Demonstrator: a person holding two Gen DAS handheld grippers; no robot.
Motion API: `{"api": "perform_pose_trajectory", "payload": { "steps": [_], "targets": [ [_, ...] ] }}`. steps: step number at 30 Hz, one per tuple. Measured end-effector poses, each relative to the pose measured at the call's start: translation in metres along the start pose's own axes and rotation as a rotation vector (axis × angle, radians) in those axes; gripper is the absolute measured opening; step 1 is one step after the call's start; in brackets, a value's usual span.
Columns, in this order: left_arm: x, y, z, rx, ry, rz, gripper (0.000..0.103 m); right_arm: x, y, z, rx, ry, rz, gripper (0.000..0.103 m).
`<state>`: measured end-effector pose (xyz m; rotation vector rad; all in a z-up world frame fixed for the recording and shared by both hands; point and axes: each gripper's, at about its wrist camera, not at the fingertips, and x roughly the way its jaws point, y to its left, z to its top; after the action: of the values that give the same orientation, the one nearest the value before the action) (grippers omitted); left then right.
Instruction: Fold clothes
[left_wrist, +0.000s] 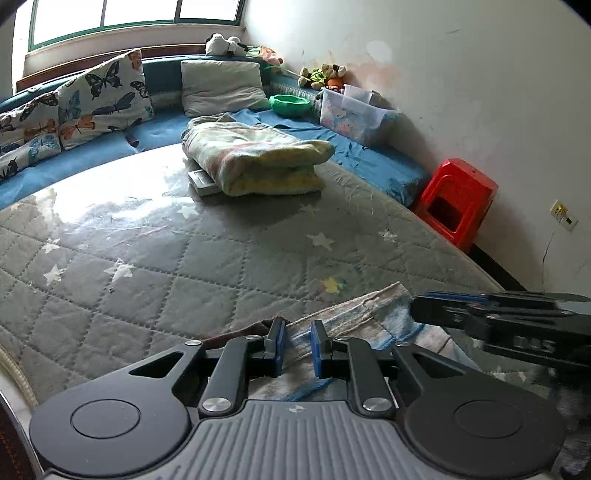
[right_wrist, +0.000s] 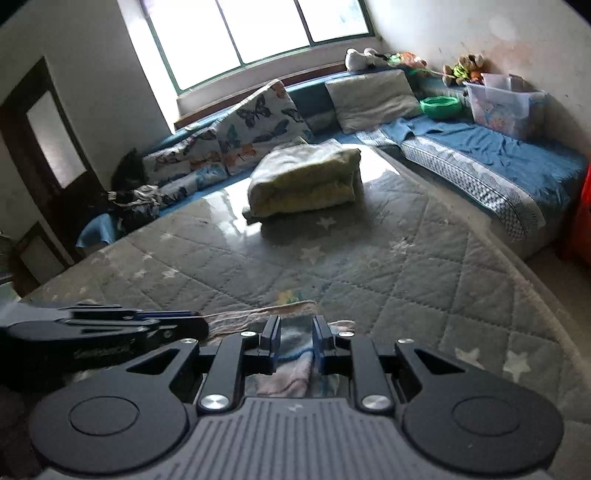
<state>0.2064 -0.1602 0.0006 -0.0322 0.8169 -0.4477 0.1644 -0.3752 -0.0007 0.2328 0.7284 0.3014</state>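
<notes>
both grippers sat at the garment's (left_wrist: 373, 314) near edge.
left gripper (left_wrist: 297, 341) and right gripper (right_wrist: 296, 338) had fingers apart; quilted mattress (left_wrist: 184, 258) lay bare up to the folded blanket (left_wrist: 258, 162).

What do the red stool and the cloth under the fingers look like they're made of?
Red stool: likely moulded plastic, going by its glossy, uniform, one-piece surface. Cloth: seems soft, fuzzy woven fabric, matte, with a stitched hem and faded blue stripes; possibly cotton towelling.

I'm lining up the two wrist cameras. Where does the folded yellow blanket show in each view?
Left wrist: folded yellow blanket lies upper centre on the grey mattress.
Right wrist: folded yellow blanket lies upper centre, nearer the window.
Shared landmark: green bowl, up and to the right of the blanket in both.
</notes>
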Motion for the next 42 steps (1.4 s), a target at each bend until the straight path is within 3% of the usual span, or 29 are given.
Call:
{"api": "perform_pose_trajectory", "payload": {
  "steps": [5, 10, 18, 25, 39, 41, 42],
  "targets": [
    [-0.023, -0.012, -0.011, 0.01, -0.008, -0.033, 0.017, -0.029, 0.008, -0.016, -0.028, -0.002, 0.052, 0.018],
    [-0.053, -0.028, -0.042, 0.051, 0.003, -0.079, 0.017, -0.038, 0.006, -0.043, -0.026, 0.038, 0.029, 0.017],
    [-0.101, -0.031, -0.096, 0.045, -0.003, -0.094, 0.017, -0.083, 0.028, -0.062, -0.088, -0.029, 0.028, 0.018],
    [-0.116, -0.027, -0.132, 0.026, 0.037, -0.097, 0.017, -0.09, 0.041, -0.086, -0.15, 0.058, -0.008, 0.018],
    [-0.129, -0.016, -0.143, 0.002, 0.029, -0.085, 0.017, -0.099, 0.023, -0.101, -0.015, -0.007, -0.041, 0.019],
    [-0.132, -0.016, -0.144, -0.006, 0.028, -0.084, 0.022, -0.105, 0.026, -0.104, -0.019, -0.03, -0.054, 0.024],
    [-0.134, -0.016, -0.145, -0.009, 0.026, -0.082, 0.029, -0.108, 0.029, -0.105, -0.029, -0.041, -0.065, 0.033]
  ]
}}
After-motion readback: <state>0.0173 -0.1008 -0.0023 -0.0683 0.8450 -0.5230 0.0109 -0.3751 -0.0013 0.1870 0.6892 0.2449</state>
